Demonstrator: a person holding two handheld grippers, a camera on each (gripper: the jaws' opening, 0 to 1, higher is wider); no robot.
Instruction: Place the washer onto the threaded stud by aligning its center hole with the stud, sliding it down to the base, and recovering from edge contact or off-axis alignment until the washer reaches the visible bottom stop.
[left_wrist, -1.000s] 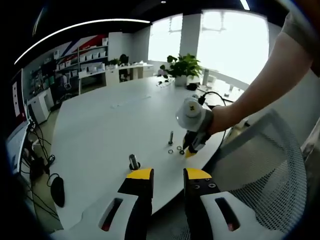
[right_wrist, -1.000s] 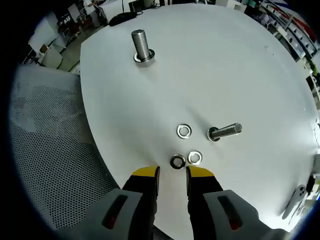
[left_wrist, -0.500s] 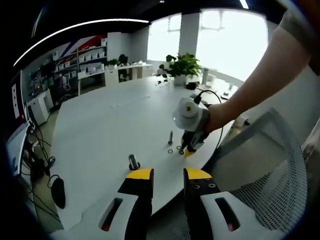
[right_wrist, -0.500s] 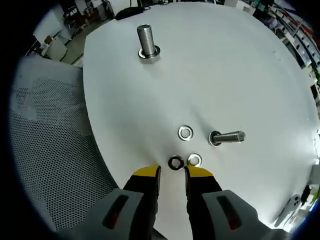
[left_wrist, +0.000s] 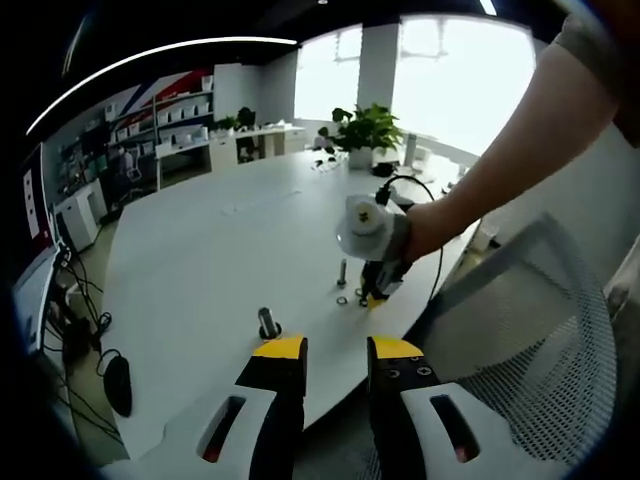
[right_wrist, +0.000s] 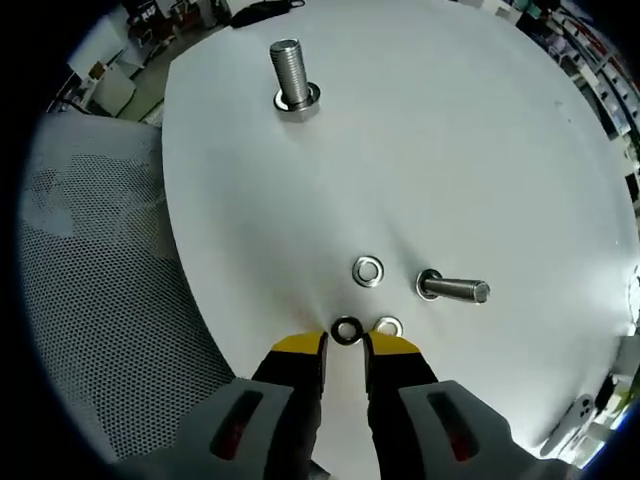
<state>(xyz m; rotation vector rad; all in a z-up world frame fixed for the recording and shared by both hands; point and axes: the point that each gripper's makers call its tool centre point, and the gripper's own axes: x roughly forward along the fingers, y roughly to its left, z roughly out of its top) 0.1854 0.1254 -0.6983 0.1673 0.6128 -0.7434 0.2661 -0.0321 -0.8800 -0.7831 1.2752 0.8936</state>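
Observation:
On the white table (right_wrist: 480, 130), a dark washer (right_wrist: 346, 330) lies right at the tips of my right gripper (right_wrist: 345, 346). The gripper is open, its jaws a narrow gap apart on either side of the washer. A second washer (right_wrist: 388, 326) lies just to its right and a third washer (right_wrist: 368, 271) a little farther on. A small threaded stud (right_wrist: 452, 289) stands beside them, and a large threaded stud (right_wrist: 291, 75) stands far ahead. My left gripper (left_wrist: 337, 350) hangs open over the table's near edge, holding nothing, behind the large stud (left_wrist: 267, 323). A hand holds the right gripper (left_wrist: 372, 296) down at the washers (left_wrist: 342, 300).
A grey mesh chair (right_wrist: 100, 300) sits against the table edge, with its chair back (left_wrist: 540, 330) to my right. A potted plant (left_wrist: 365, 130) and a black cable (left_wrist: 420, 190) are at the table's far end. Shelves and desks line the left side of the room.
My right gripper has moved forward, so the dark washer now sits at its tips, and its jaws have narrowed. The left gripper has stayed still.

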